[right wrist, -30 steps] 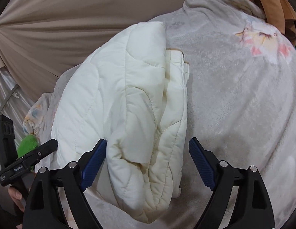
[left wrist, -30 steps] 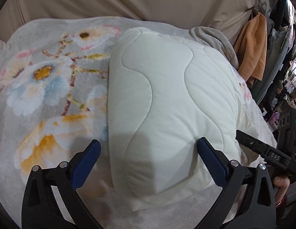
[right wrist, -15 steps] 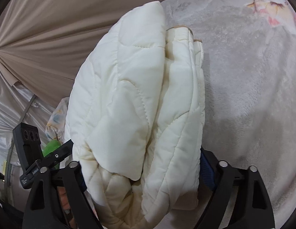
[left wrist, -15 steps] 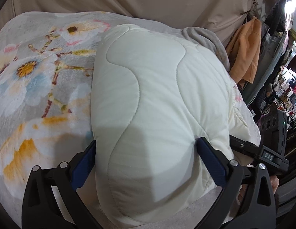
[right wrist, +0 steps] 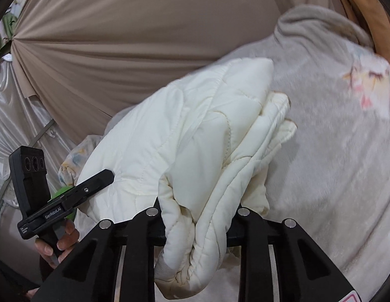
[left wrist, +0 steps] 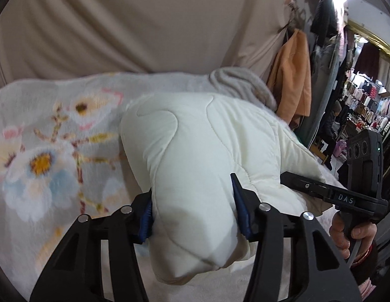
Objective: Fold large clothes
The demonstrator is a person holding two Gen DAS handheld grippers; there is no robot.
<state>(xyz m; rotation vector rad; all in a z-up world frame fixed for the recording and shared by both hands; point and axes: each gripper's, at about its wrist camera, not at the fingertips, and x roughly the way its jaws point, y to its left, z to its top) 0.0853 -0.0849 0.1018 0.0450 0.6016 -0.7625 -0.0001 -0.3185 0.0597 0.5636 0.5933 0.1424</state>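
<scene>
Cream quilted jacket (left wrist: 195, 151), floral blanket (left wrist: 56, 151), beige curtain (left wrist: 144, 25)

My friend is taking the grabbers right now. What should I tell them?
Left gripper: jaws closing, blue pads pressed into one end of the folded cream quilted jacket.
Right gripper: jaws closing, pinching the other, layered end of the jacket.
Where: the near edge of the jacket bundle is held up, the rest lies on the floral fleece blanket.
Done: the jacket is folded into a thick bundle.
Left: probably lift it and set it down neatly.
</scene>
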